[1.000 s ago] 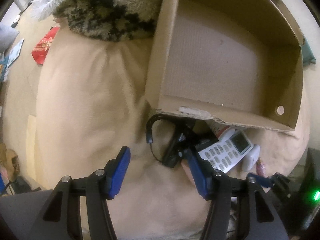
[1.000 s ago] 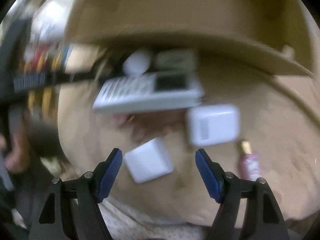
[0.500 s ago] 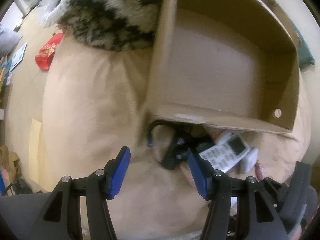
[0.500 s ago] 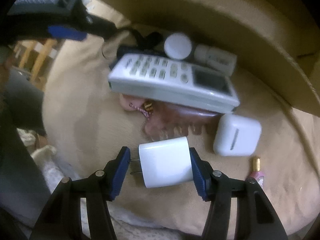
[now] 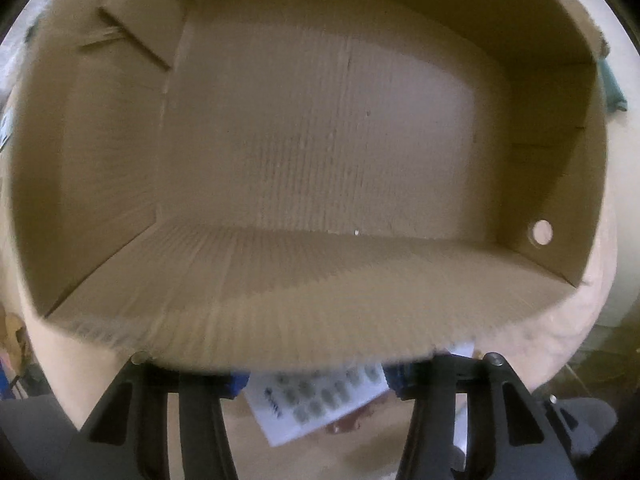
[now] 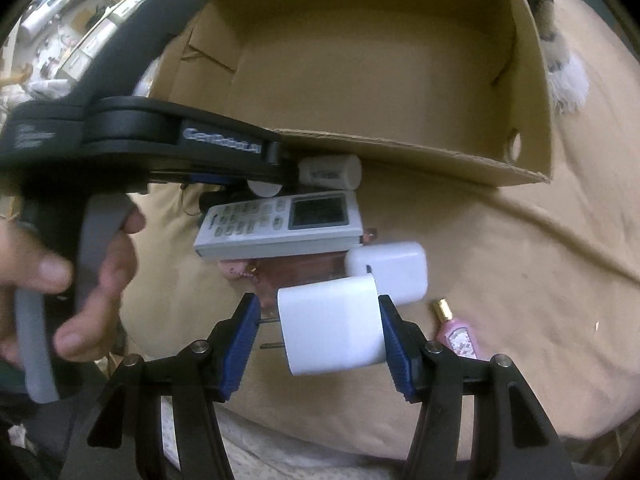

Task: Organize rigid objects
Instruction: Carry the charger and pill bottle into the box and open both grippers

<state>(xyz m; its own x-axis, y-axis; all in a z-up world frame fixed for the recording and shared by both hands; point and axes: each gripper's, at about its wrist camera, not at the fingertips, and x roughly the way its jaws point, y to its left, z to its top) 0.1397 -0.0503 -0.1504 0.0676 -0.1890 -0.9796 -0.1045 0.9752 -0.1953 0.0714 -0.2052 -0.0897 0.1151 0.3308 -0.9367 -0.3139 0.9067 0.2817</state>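
While my right gripper (image 6: 318,346) clamps one white charger plug (image 6: 331,326), prongs pointing left, one white earbud case (image 6: 390,270) touches it beyond. One remote (image 6: 280,222) lies further on, one pink bottle (image 6: 458,334) to the right. One cardboard box (image 6: 400,148) holds nothing I can see. My left gripper (image 5: 316,380) sits under the box's near wall, fingers hidden; cannot tell its spread.

Tan blanket (image 6: 500,260) underneath; fluffy patterned throw (image 6: 560,64) behind
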